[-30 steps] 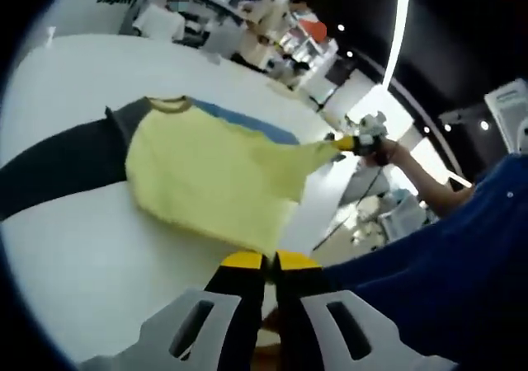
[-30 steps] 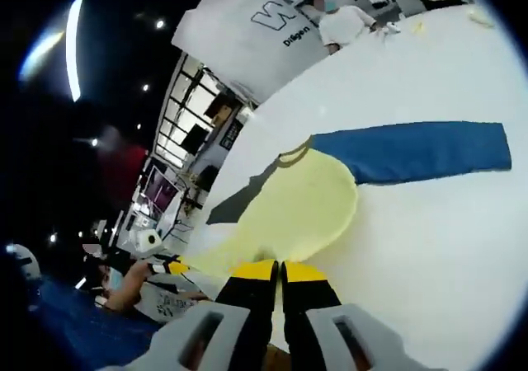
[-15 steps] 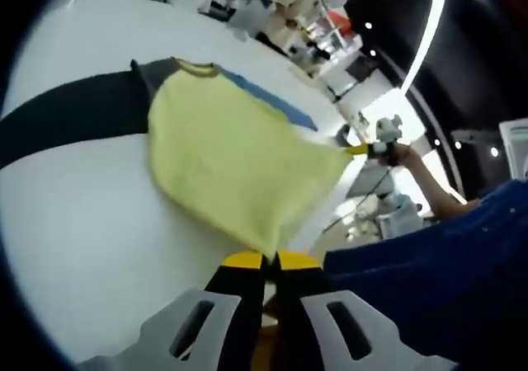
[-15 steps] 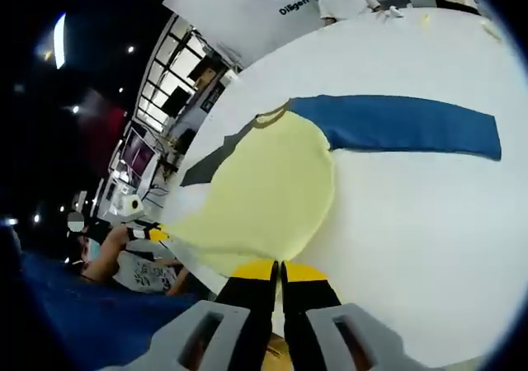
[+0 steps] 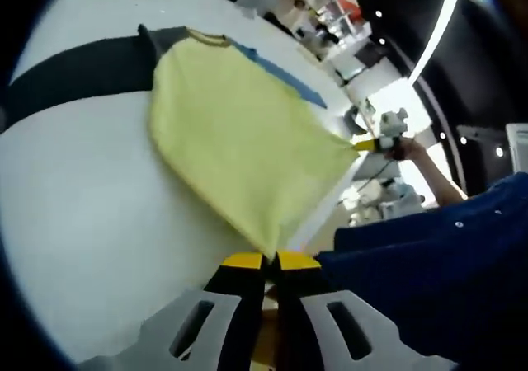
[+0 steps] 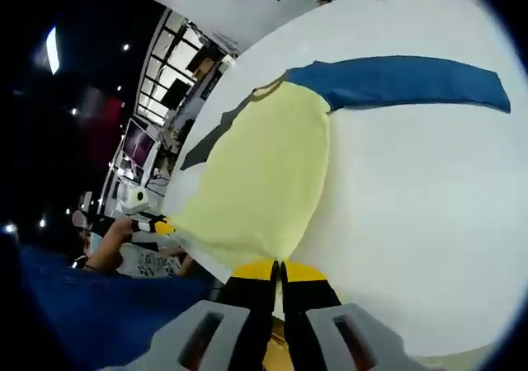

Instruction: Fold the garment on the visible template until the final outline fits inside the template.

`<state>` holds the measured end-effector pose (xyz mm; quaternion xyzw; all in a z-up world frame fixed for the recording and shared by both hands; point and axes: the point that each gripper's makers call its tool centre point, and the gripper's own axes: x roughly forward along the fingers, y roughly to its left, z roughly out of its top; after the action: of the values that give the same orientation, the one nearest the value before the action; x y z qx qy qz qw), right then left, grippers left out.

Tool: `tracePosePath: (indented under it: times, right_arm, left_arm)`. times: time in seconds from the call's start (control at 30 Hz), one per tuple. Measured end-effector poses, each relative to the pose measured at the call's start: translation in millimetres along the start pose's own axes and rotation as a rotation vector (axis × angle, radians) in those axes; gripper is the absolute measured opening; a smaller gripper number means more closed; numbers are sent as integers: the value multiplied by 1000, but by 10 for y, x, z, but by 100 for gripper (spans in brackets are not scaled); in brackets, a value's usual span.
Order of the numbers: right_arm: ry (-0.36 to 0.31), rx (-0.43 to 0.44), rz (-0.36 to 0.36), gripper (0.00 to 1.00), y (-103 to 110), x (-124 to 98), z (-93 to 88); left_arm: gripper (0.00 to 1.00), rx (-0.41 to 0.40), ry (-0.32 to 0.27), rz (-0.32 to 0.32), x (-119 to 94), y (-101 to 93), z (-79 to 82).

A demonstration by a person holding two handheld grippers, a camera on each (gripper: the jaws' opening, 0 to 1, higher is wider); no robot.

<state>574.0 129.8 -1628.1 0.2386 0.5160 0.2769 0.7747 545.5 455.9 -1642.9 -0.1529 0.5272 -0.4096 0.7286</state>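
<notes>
Stretched further than a second ago, the yellow shirt (image 5: 243, 144) now spreads flatter and wider over the white surface (image 5: 91, 223) in the left gripper view, its hem corner pinched in the clenched jaws of the left gripper (image 5: 270, 261); the right gripper (image 5: 369, 144) grips the far corner, small and blurred. A dark sleeve (image 5: 78, 70) runs off left.

From the right gripper view, the soft yellow cloth lies broader, a blue sleeve (image 6: 412, 81) reaching right; the jaws clamp its near corner.
</notes>
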Motion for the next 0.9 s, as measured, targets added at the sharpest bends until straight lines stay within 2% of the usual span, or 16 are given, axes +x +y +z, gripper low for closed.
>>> tracePosePath:
  times: [0.07,0.1,0.2,0.33,0.47,0.53,0.7,0.9]
  right_arm:
    - [-18,-16,4,0,42,43,-86]
    - [-28,-14,3,0,-12,72,-121]
    - [-43,-14,7,0,-82,109,-180]
    - [-60,-11,17,0,-64,111,-265]
    - [-82,-42,-1,0,-137,145,-292]
    - [-98,-89,2,0,-130,156,-296]
    - [-100,-106,-8,0,-187,171,-325]
    - [-62,-171,-26,1,-235,117,-479]
  left_arm:
    - [2,5,-8,6,31,73,-90]
    - [2,8,-13,8,40,92,-112]
    - [2,12,-22,19,59,130,-172]
    - [2,16,-39,35,62,194,-211]
    - [2,8,-58,42,70,265,-226]
    - [2,5,-64,44,78,274,-238]
    - [2,-2,-69,58,90,320,-263]
    - [3,5,-72,68,76,323,-293]
